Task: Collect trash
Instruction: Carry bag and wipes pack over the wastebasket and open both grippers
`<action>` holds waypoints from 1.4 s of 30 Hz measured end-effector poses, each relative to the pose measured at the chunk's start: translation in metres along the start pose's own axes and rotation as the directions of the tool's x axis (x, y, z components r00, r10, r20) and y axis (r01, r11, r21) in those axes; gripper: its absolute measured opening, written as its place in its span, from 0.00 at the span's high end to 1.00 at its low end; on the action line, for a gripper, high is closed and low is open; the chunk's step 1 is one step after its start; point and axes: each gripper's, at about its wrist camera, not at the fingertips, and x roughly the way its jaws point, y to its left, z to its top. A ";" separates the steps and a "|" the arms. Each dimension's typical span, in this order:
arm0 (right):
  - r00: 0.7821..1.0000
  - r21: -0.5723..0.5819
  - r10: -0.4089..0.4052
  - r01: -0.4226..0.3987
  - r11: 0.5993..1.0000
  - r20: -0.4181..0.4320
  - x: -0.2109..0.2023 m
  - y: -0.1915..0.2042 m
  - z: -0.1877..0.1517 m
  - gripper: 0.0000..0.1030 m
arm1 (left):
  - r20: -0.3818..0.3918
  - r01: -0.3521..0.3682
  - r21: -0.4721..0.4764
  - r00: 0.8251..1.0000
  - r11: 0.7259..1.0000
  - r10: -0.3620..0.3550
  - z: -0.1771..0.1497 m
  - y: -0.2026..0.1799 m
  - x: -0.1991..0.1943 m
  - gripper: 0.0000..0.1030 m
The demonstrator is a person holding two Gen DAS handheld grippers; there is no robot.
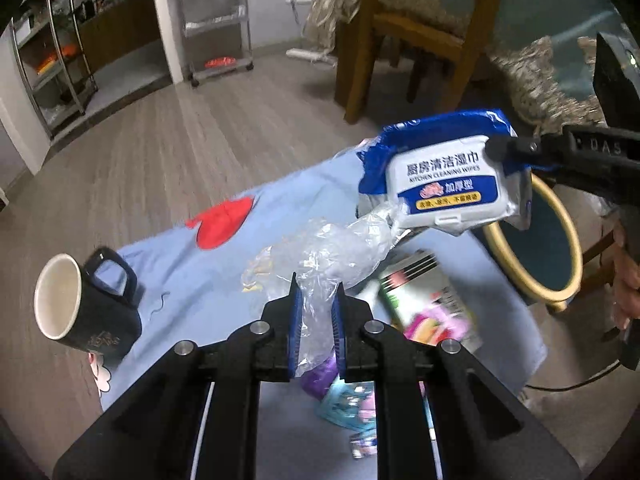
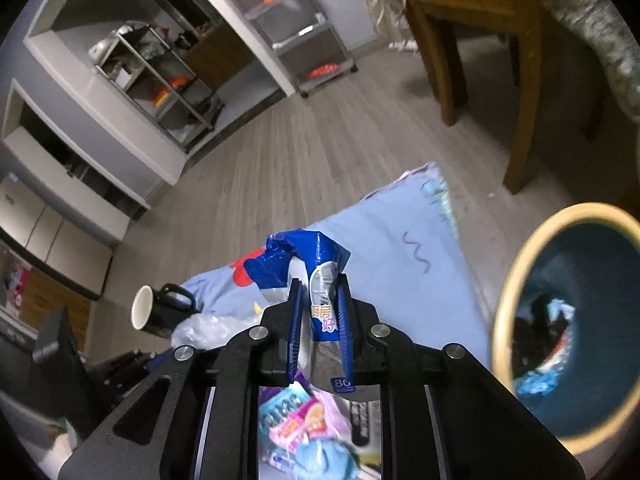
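Note:
My left gripper (image 1: 316, 294) is shut on a crumpled clear plastic bag (image 1: 332, 252), lifted above the light blue cloth (image 1: 192, 264). My right gripper (image 2: 319, 292) is shut on a blue and white pack of kitchen cleaning wipes (image 2: 304, 258), also lifted. In the left wrist view that wipes pack (image 1: 440, 176) hangs at the right, pinched by the right gripper's fingers (image 1: 520, 146). A dark bin with a yellow rim (image 2: 568, 332) stands to the right, with trash inside. More colourful wrappers (image 2: 304, 424) lie on the cloth below the grippers.
A black mug (image 1: 86, 304) with a white inside lies tipped at the cloth's left edge. A printed package (image 1: 432, 300) lies on the cloth. A wooden chair (image 1: 416, 28) and a draped table stand behind. Metal shelf racks (image 1: 52, 60) line the far wall across grey floor.

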 end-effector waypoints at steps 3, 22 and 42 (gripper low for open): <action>0.999 -0.005 -0.021 0.022 1.000 0.041 -0.035 -0.010 -0.001 0.83 | 0.038 0.004 0.045 0.999 0.999 -0.006 0.006 -0.020 -0.017 0.88; 0.937 0.299 -0.315 0.261 0.918 0.152 -0.153 -0.180 -0.031 0.83 | -0.021 0.235 0.247 0.971 0.940 -0.238 0.029 -0.212 -0.008 0.88; 0.928 0.353 -0.365 0.316 0.881 0.080 -0.131 -0.205 -0.033 0.48 | -0.010 0.254 0.286 0.965 0.924 -0.262 0.041 -0.239 0.028 0.36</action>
